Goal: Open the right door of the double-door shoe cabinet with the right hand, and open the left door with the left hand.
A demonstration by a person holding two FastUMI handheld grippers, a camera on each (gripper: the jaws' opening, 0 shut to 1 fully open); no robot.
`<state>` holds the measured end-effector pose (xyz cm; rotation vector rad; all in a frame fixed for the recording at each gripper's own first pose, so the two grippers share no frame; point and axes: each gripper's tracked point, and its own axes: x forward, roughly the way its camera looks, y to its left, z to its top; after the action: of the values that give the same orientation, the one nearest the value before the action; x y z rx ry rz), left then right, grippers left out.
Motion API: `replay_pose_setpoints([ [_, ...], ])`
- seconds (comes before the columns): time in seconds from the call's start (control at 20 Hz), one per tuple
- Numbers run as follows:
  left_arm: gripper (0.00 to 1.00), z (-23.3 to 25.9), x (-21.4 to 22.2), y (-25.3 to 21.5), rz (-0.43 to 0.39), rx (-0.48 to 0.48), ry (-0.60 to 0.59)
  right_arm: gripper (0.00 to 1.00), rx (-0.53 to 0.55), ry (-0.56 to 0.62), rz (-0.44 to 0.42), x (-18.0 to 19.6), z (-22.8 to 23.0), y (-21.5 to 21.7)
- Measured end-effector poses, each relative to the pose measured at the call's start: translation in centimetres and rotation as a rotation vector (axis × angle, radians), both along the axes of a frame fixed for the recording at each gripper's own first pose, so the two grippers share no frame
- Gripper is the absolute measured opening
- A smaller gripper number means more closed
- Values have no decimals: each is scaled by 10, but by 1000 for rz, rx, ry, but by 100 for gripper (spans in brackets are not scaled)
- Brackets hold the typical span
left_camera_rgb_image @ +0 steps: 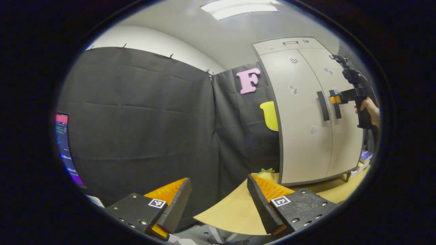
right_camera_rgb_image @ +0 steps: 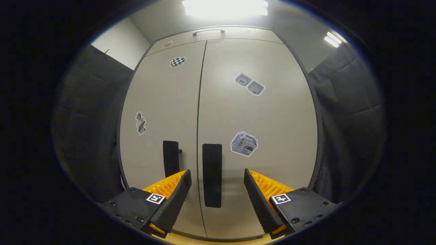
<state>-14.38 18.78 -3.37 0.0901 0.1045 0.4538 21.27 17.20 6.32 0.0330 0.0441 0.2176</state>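
The beige double-door shoe cabinet [right_camera_rgb_image: 218, 109] stands shut, each door with a dark vertical handle. In the right gripper view the right door's handle [right_camera_rgb_image: 212, 175] sits between my right gripper's [right_camera_rgb_image: 218, 177] open fingers, which do not touch it. The left door's handle [right_camera_rgb_image: 170, 158] is just to its left. In the left gripper view the cabinet [left_camera_rgb_image: 303, 115] stands at the right, and a hand holds the right gripper [left_camera_rgb_image: 334, 99] at the handles [left_camera_rgb_image: 323, 105]. My left gripper [left_camera_rgb_image: 219, 185] is open and holds nothing, well left of the cabinet, facing the black cloth.
The cabinet stands on a light wooden table [left_camera_rgb_image: 238, 211]. A lit screen [left_camera_rgb_image: 64, 146] is at the far left. A small green thing [left_camera_rgb_image: 267, 170] lies by the cabinet's left foot. Stacked items [left_camera_rgb_image: 363, 160] sit at the cabinet's right.
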Motion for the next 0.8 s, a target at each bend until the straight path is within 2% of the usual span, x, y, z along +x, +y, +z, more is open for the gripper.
replay_pose_setpoints([
  [0.1,95,-1,-3,2,7,1,6,92,-11,24,-1,10,-6,6],
  [0.2,95,-2,-5,5,10,1,6,82,-10,65,-7,17,-14,9],
  [0.3,95,-2,-6,8,16,4,4,79,7,91,-18,22,-19,11],
  [0.35,95,-1,-7,10,21,8,0,65,16,96,-28,25,-20,10],
  [0.4,96,0,-9,12,27,10,-4,55,20,102,-36,28,-22,9],
  [0.45,96,-1,-9,15,31,6,-5,54,31,105,-36,30,-23,9],
  [0.5,95,-3,-10,17,33,-3,-3,48,44,99,-41,29,-22,10],
  [0.55,95,-5,-10,18,34,-11,0,35,25,87,-44,30,-21,10],
  [0.6,97,-8,-8,20,35,-18,5,35,7,90,-43,28,-22,10],
  [0.75,95,-4,-4,21,27,-38,-6,17,10,124,-21,30,-23,9],
  [0.8,96,-3,-2,19,19,-44,-15,14,33,134,-4,30,-23,11],
])
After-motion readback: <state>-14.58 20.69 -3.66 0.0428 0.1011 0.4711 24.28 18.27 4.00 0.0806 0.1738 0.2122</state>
